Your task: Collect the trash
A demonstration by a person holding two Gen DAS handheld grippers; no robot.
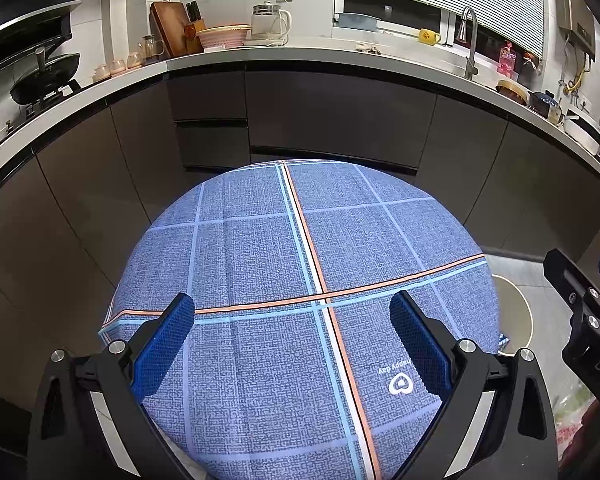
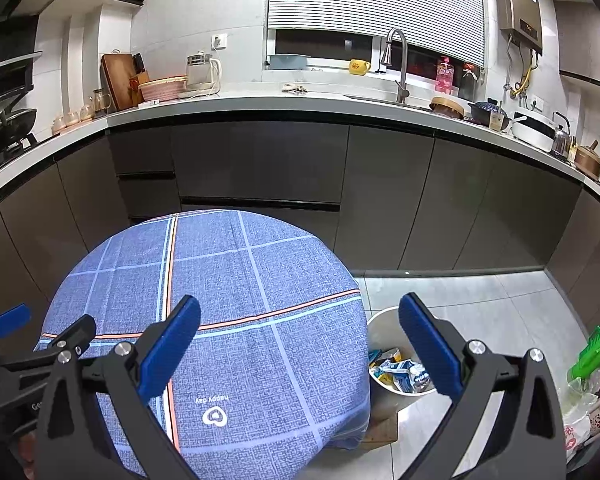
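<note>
A: Left hand-held gripper (image 1: 292, 312) spread wide, nothing between the blue pads (image 1: 162, 344), hovering over the round table (image 2: 112, 272). Right hand-held gripper (image 2: 300, 322) spread too, nothing pinched, straddling the table's right edge.

B: Table edges?

A: Blue checked tablecloth (image 1: 260, 248) draped over the rim, hanging down on the right side. Far edge close to the dark cabinets (image 1: 332, 120); narrow gap only. Bare cloth under both grippers, just a "happy day" logo (image 2: 214, 414) printed near the front.

B: Open room?

A: Grey tiled floor (image 2: 480, 304) to the right of the table, wide and open up to the cabinet base. Green bottle (image 2: 592, 346) and some bags at far right edge, partly cut off.

B: Trash?

A: Crumpled wrappers (image 2: 400, 372), blue-white and yellow, down in the white bin (image 2: 380, 320). Bin on the floor just beside the table's right edge, below the right hand-held gripper, partly behind its right finger. Bin rim also peeking out at the right in the left wrist view (image 1: 516, 312). Well apart from the left hand-held gripper.
</note>
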